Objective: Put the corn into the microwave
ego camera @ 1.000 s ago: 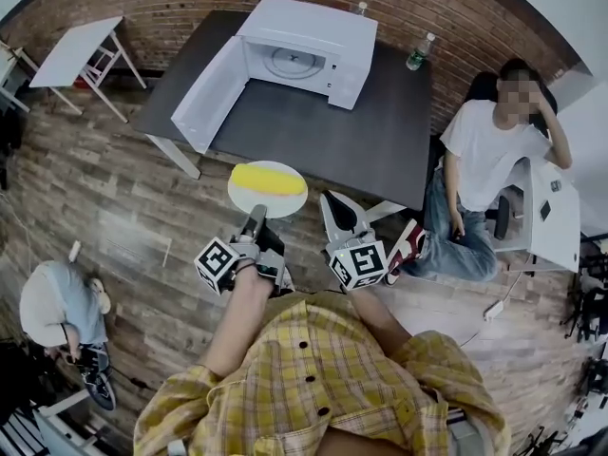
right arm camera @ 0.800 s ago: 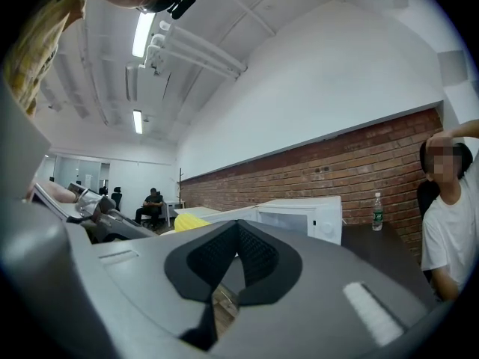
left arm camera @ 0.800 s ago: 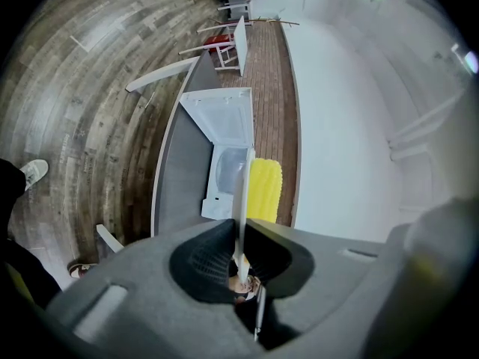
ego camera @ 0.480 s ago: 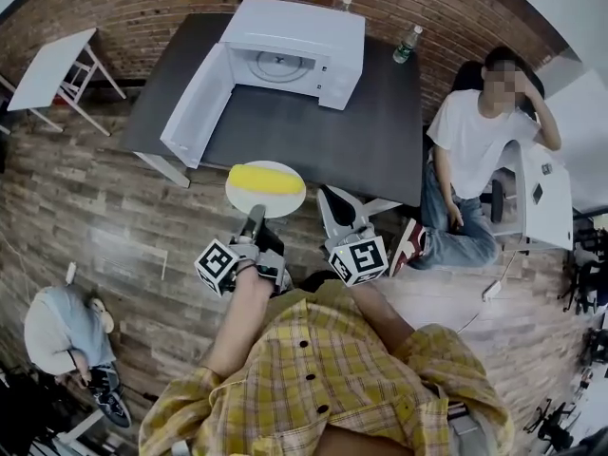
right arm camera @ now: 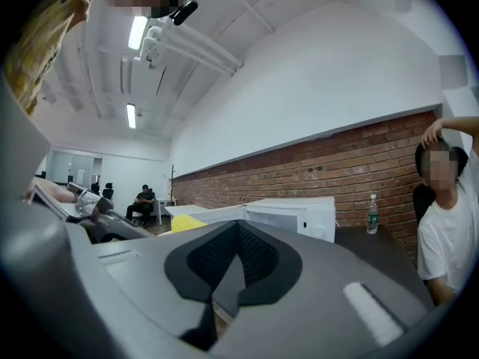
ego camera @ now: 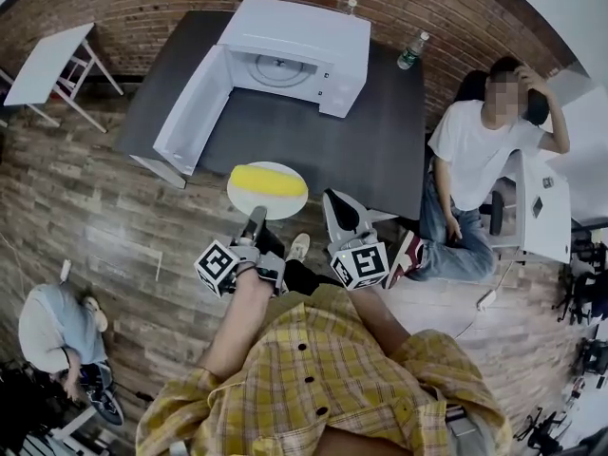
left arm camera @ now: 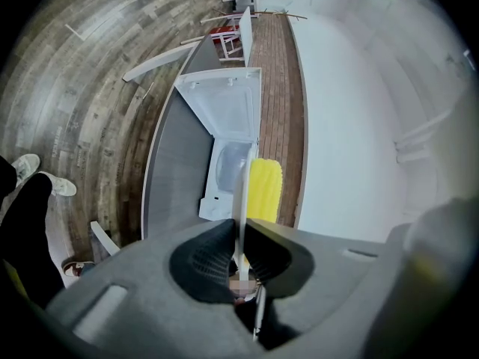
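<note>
The corn (ego camera: 269,179) lies loose on a white plate (ego camera: 285,203), which I carry in the air above the wooden floor, just short of the dark surface (ego camera: 313,150). Nothing restrains the cob, so I judge rolling off to be the main hazard; any tilt of the plate would cause it. The left gripper (ego camera: 254,222) holds the plate by its near rim only, with the fingers (left arm camera: 206,256) pinching the thin edge. The load sits well out from that pinch, so the plate could droop or slip. The microwave (ego camera: 304,41) stands at the far side of the surface with its door (ego camera: 195,112) swung open to the left. A misjudged approach could knock the plate rim against the door or the cavity frame. The right gripper (right arm camera: 238,260) has its fingers pressed together on nothing and gives no support. The corn is bright yellow, elongated and blunt-ended, and lies crosswise on the plate; I cannot make out kernels.
</note>
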A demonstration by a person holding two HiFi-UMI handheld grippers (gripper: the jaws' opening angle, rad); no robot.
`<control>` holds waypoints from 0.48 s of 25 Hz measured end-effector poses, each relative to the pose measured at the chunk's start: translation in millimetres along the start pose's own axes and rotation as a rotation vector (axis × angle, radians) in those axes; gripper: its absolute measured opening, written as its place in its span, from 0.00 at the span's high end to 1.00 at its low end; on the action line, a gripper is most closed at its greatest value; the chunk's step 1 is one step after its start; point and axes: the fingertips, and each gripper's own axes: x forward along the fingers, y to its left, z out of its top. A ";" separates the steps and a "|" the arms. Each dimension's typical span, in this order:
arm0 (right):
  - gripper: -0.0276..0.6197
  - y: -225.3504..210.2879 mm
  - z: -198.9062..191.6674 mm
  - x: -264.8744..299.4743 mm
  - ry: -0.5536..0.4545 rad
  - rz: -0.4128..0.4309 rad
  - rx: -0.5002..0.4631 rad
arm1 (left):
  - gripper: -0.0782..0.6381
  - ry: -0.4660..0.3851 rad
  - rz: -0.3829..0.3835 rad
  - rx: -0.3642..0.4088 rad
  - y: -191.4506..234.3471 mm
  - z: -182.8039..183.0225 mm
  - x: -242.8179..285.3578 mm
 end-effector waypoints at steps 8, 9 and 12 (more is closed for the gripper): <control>0.95 -28.8 -6.0 51.2 -0.006 0.040 0.022 | 0.85 -0.034 -0.002 0.005 -3.7 17.2 51.3; 0.95 -33.6 -5.5 58.2 -0.006 0.044 0.022 | 0.85 -0.039 -0.007 0.002 -6.4 19.4 59.0; 0.95 -49.5 -2.0 77.6 -0.011 0.052 0.029 | 0.85 -0.051 -0.012 0.006 -13.1 25.0 82.3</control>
